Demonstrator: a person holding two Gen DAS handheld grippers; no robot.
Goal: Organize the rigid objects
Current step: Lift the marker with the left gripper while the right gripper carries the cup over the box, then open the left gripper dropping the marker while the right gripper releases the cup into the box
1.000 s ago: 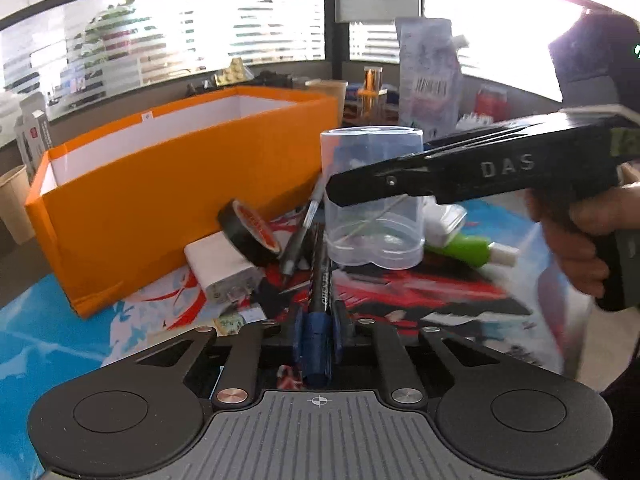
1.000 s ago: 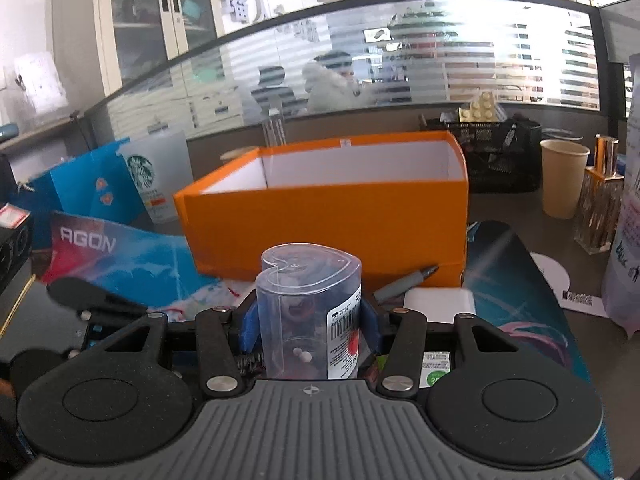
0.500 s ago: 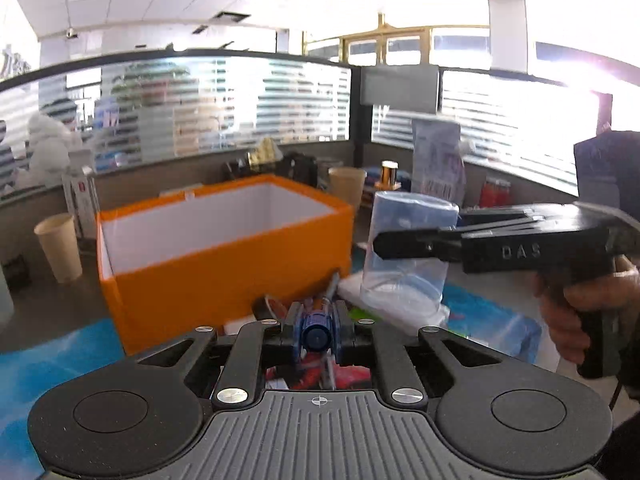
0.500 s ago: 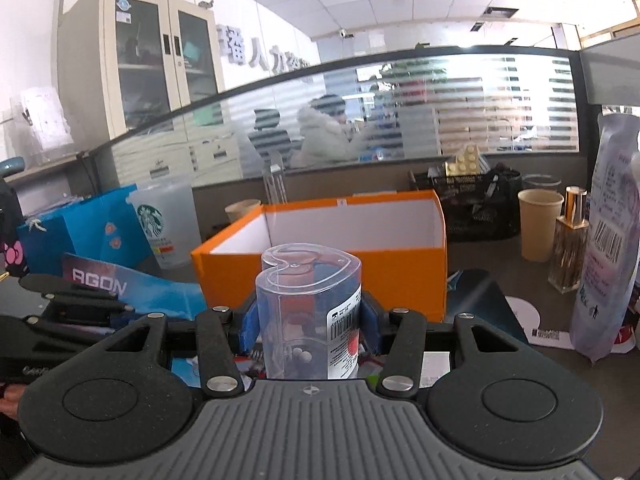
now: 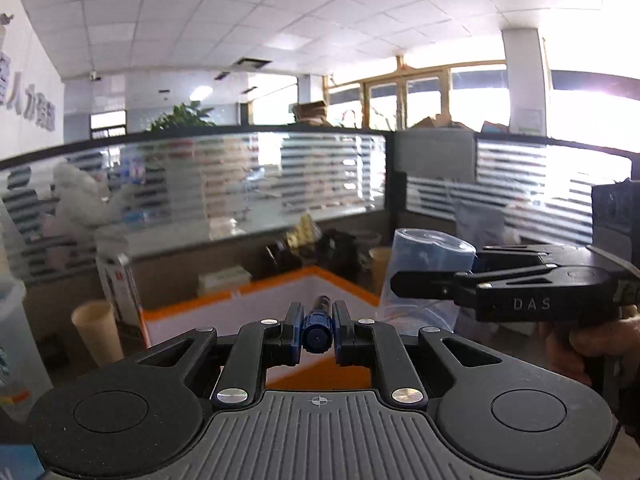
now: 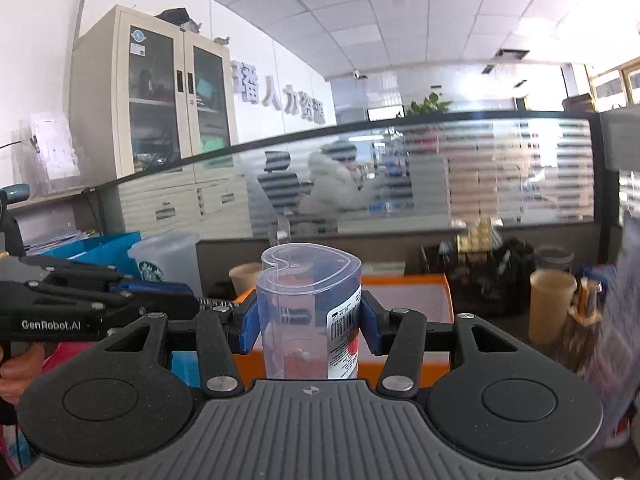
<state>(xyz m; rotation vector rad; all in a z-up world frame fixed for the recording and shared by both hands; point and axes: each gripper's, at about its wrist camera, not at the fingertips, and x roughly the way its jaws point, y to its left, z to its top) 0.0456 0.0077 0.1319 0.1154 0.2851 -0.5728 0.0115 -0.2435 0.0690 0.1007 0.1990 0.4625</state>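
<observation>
Orange box [image 5: 256,304] largely hidden behind pen [image 5: 318,326], left hand-held gripper [image 5: 317,330].

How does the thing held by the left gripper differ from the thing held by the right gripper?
The pen in the left gripper is thin, dark and opaque; the clear container in the right gripper is wide and see-through, with a barcode label. The pen points forward along the fingers, while the container stands upright between them. The pen sits nearly hidden between the pads; the container rises well above them. Both are clamped and held up near the orange box.
</observation>
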